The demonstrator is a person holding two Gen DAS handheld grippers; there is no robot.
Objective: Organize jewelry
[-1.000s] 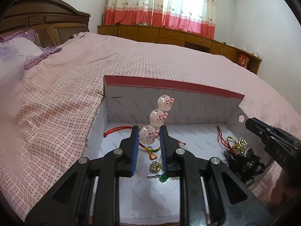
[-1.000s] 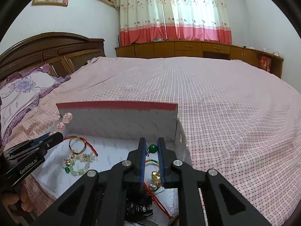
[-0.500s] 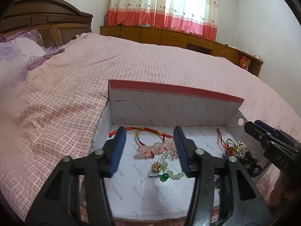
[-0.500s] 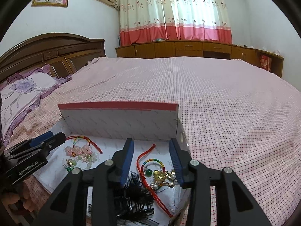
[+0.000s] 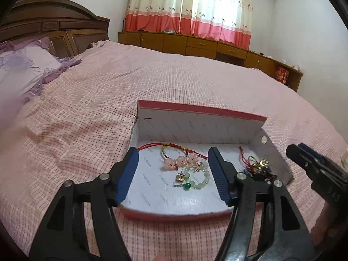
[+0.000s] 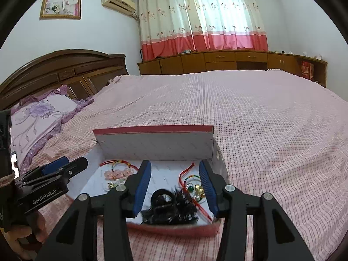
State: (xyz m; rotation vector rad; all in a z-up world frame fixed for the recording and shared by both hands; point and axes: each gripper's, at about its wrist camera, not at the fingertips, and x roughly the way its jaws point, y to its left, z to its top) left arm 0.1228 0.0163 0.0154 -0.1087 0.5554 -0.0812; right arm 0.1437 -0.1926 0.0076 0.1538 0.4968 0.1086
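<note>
Pink checked bedspread (image 6: 250,117) (wooden headboard (image 6: 65,65) behind); red-rimmed box (image 5: 202,108).

Your left black two-finger gripper with blue pads (image 5: 173,174) hangs spread wide, empty, above the white-lined red cardboard box (image 5: 202,106); your right black blue-padded gripper (image 6: 175,184) gapes likewise over its near edge.
</note>
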